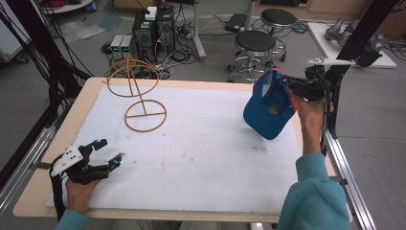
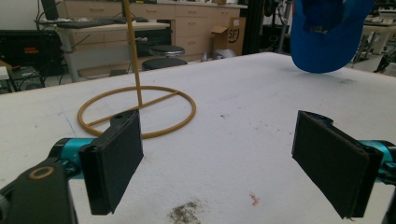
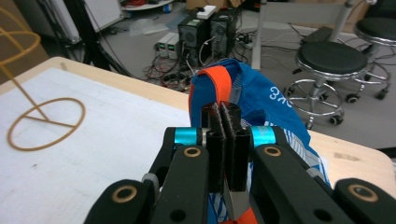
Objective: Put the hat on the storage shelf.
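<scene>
White-topped bench [image 1: 191, 158] | right gripper [image 3: 224, 116] jaws clamped on blue cap [image 1: 269, 108], lifted over right edge | wire cap stand [image 1: 136, 91] far-left corner, bare | left gripper [image 1: 107, 152] jaws apart, idle | hanging probably pending

- The cap [image 1: 269, 108] I hold is bright blue, with an orange strip at its edge and small white lettering on the cloth.
- My right gripper [image 3: 225, 122] has black jaws, with teal bands on either side of them.
- My left gripper [image 1: 106, 152] is black too, with teal tips and a pale grey plate on top.
- The wire stand [image 1: 139, 93] near the desk's far left corner is mustard yellow.
- The desk [image 1: 191, 143] has a white top, speckled with dark smudges, and a pale wood rim.
- My sleeve [image 1: 313, 196] is teal.
</scene>
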{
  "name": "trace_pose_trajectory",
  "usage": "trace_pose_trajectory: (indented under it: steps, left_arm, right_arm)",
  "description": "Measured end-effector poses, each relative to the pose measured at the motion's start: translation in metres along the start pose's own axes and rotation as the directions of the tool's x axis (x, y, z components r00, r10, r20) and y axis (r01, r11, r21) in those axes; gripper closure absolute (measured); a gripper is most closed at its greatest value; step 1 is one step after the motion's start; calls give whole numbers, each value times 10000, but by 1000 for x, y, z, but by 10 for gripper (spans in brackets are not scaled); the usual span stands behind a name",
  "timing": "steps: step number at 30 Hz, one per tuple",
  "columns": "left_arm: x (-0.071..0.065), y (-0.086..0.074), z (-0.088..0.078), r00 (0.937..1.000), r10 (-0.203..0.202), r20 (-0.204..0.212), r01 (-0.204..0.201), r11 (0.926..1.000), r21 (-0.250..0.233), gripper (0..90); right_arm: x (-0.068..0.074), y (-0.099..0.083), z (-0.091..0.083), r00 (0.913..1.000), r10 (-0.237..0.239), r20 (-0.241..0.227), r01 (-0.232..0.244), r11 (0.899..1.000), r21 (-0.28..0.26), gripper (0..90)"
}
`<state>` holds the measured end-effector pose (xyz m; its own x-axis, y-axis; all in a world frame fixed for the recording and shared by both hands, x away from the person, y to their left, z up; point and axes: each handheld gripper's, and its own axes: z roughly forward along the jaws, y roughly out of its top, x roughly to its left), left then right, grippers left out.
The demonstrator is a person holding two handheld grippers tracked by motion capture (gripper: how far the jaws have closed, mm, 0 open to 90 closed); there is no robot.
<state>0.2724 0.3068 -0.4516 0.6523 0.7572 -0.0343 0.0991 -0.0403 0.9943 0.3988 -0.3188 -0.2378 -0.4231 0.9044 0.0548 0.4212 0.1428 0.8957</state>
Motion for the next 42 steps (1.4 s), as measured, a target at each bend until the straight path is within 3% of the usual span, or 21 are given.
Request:
trace_pose_trajectory:
  steps: [7, 11, 14, 19, 20, 24, 27, 31, 34, 38, 42]
  left_arm:
    - [0, 0, 0, 10000, 21, 4, -21, 10000, 6, 166]
    - [0, 0, 0, 10000, 33, 8, -33, 10000, 15, 166]
    - [0, 0, 0, 10000, 42, 1, -42, 10000, 19, 166]
    - [0, 0, 0, 10000, -4, -1, 4, 10000, 15, 166]
    - [0, 0, 0, 10000, -17, -2, 17, 10000, 37, 166]
    - [0, 0, 0, 10000, -32, -3, 32, 10000, 47, 166]
    - [0, 0, 0, 10000, 1, 2, -1, 10000, 55, 166]
    - [0, 0, 0, 10000, -54, 1, 54, 10000, 45, 166]
    - [0, 0, 0, 10000, -57, -1, 57, 10000, 49, 166]
    - [0, 0, 0, 10000, -50, -11, 50, 10000, 52, 166]
    - [0, 0, 0, 10000, -48, -17, 48, 10000, 62, 166]
  right_arm:
    - [13, 0, -1, 9983, 483, -318, -476, 9986, 222, 887]
    - [22, -5, -3, 9945, 638, -833, -629, 9979, 133, 887]
    - [31, -12, -2, 9854, 1009, -1373, -998, 9949, 149, 887]
    - [45, -17, -1, 9819, 869, -1682, -855, 9962, 157, 887]
    - [55, -20, 0, 9801, 771, -1830, -756, 9970, 154, 886]
    - [67, -24, 1, 9740, 905, -2078, -891, 9959, 157, 886]
    - [87, -36, 6, 9705, 668, -2316, -642, 9978, 188, 886]
    - [102, -46, 11, 9642, 356, -2628, -346, 9994, 85, 886]
    - [109, -52, 13, 9607, 83, -2775, -80, 10000, 21, 886]
    - [125, -63, 20, 9523, -846, -2931, 865, 9962, -64, 885]
    - [131, -68, 23, 9454, -1068, -3080, 1125, 9937, 7, 886]
